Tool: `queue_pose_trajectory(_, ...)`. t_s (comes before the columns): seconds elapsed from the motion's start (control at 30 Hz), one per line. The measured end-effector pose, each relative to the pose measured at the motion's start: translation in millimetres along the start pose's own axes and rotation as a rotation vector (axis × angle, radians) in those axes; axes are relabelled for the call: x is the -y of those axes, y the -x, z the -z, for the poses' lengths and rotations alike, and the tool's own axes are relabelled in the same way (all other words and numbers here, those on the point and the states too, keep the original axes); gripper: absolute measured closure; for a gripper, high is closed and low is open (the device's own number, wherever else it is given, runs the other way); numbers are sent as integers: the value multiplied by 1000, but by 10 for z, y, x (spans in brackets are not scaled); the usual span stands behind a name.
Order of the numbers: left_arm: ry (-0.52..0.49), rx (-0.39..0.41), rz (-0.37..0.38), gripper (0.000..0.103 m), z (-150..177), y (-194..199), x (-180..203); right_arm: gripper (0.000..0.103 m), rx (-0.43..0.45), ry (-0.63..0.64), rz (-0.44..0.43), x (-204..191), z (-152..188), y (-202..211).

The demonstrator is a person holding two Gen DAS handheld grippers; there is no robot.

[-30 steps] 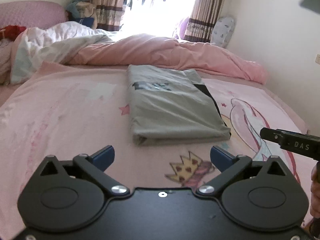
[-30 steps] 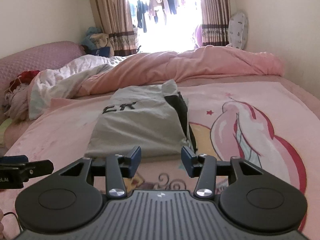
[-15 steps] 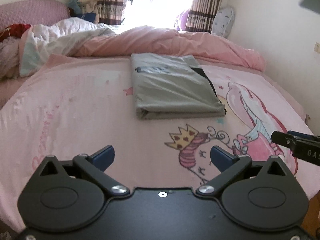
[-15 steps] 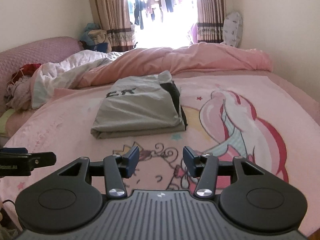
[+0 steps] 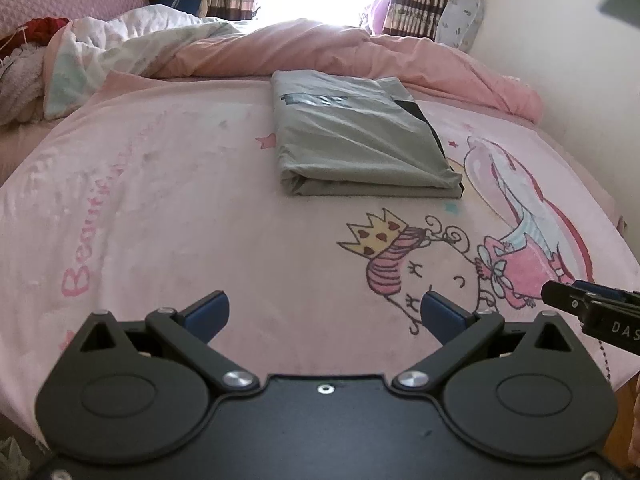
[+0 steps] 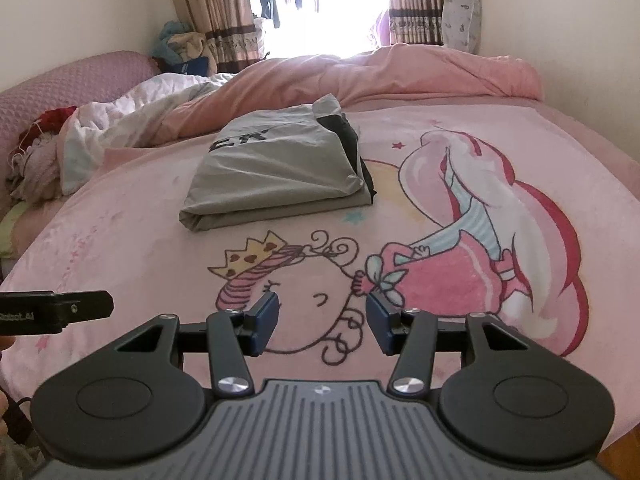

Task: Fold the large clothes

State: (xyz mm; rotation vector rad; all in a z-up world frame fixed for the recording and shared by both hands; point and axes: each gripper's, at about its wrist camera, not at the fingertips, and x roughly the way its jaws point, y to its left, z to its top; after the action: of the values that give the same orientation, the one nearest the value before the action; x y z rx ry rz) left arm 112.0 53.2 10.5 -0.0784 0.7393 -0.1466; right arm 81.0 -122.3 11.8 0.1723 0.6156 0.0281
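Note:
A grey garment (image 5: 356, 140) lies folded into a neat rectangle on the pink bed sheet (image 5: 180, 208), with a black layer showing along its right edge. It also shows in the right wrist view (image 6: 280, 168), with black letters on top. My left gripper (image 5: 324, 314) is open and empty, well back from the garment, above the near part of the bed. My right gripper (image 6: 322, 322) is open and empty, also well back from it. Each gripper's tip shows in the other's view: the right one (image 5: 592, 308), the left one (image 6: 60, 308).
A rumpled pink duvet (image 5: 360, 52) and a white quilt (image 5: 132, 40) lie along the far side of the bed. A pile of clothes (image 6: 36, 152) sits at the far left. A wall runs along the right side. The sheet carries a cartoon print (image 6: 460, 240).
Both grippers have pulled back from the folded garment toward the near edge of the bed and risen. The garment has not moved. Both stay open.

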Motion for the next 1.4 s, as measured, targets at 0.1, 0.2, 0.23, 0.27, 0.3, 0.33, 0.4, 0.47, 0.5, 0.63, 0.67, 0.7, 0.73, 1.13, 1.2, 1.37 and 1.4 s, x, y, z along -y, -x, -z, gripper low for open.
queue_pose_trajectory(0.1,-2,-8,0,0,0,-16,6,43,1,0,5,-1,2,0)
queue_pose_trajectory(0.2,-9,-14,5,0,1,-10,-3,43,6,-2,9,7,3,10)
queue_pose_trajectory(0.23,-12,-14,6,0,2,-11,3,43,6,-2,10,17,-2,10)
queue_pose_trajectory(0.27,-14,-16,7,0,2,-12,8,43,5,-3,11,30,-8,11)
queue_pose_trajectory(0.3,-16,-17,8,0,3,-17,6,43,6,-3,13,32,-11,10)
queue_pose_trajectory(0.33,-17,-19,8,0,2,-20,9,43,6,-2,16,31,-10,11)
queue_pose_trajectory(0.4,-18,-23,10,0,6,-26,12,43,4,-1,18,35,-10,15)
queue_pose_trajectory(0.47,-20,-27,9,0,7,-33,14,43,1,1,18,31,-11,12)
queue_pose_trajectory(0.5,-21,-29,9,0,7,-35,15,43,0,1,17,29,-8,11)
queue_pose_trajectory(0.63,-22,-32,13,0,5,-32,9,43,-2,2,16,28,-13,4)
queue_pose_trajectory(0.67,-22,-32,11,0,5,-32,11,43,-2,1,16,27,-13,6)
queue_pose_trajectory(0.7,-23,-32,11,0,7,-34,15,43,-1,1,15,28,-13,6)
queue_pose_trajectory(0.73,-23,-33,10,0,9,-36,19,43,-1,2,14,27,-15,4)
queue_pose_trajectory(1.13,-32,-41,11,0,23,-57,52,42,-6,4,20,34,-17,3)
queue_pose_trajectory(1.2,-33,-42,10,0,23,-61,59,42,-4,4,20,34,-17,3)
queue_pose_trajectory(1.37,-32,-42,14,0,23,-67,63,42,-6,4,21,32,-17,-1)
queue_pose_trajectory(1.4,-31,-43,14,0,23,-70,62,42,-6,3,21,35,-18,-2)
